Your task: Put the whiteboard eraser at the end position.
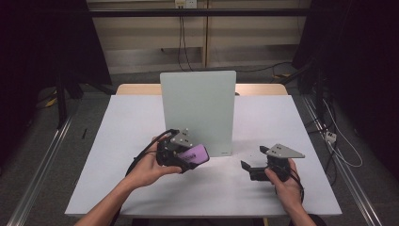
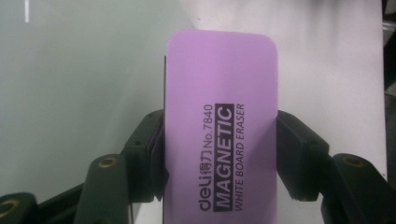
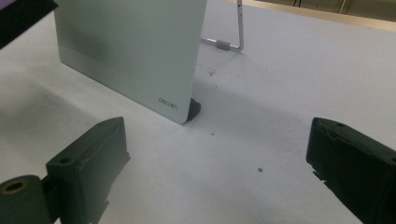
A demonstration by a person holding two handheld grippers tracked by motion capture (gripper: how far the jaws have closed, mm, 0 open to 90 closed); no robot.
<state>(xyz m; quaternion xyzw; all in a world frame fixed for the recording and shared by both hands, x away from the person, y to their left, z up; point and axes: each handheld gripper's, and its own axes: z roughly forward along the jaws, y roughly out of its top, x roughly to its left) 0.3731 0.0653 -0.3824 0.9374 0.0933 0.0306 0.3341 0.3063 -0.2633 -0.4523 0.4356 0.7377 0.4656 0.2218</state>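
Eraser (image 2: pixel 219 130) first: you have the purple magnetic whiteboard eraser clamped in your left gripper (image 1: pixel 182 157), the black pads (image 2: pixel 156 154) pressing its two long edges near the printed end, so its long axis runs straight out along the jaws and up the middle of the left gripper view. In the high view the eraser (image 1: pixel 196 153) sits left of centre, tipped toward the lower left corner of the upright whiteboard (image 1: pixel 197 110), which stands in the middle of the frame on the white table (image 1: pixel 117 141). That is the relation the coming move turns on, as I judge it: the board face lies just ahead and to the right of the eraser's free end, close but not touching as far as I can tell, and your left hand (image 1: pixel 148 169) is clearly the nearer one. In the left gripper view the pale board surface (image 2: pixel 79 84) takes the left side and the table the right, so the eraser looks aimed at the board's edge rather than square to its face. Your right gripper (image 1: pixel 256 167) waits at lower right of the high view, well apart from the board, jaws spread wide with nothing between them. The eraser itself is a flat lilac slab with rounded corners, black lettering reading "MAGNETIC WHITE BOARD ERASER", and a dark felt layer showing along its left edge
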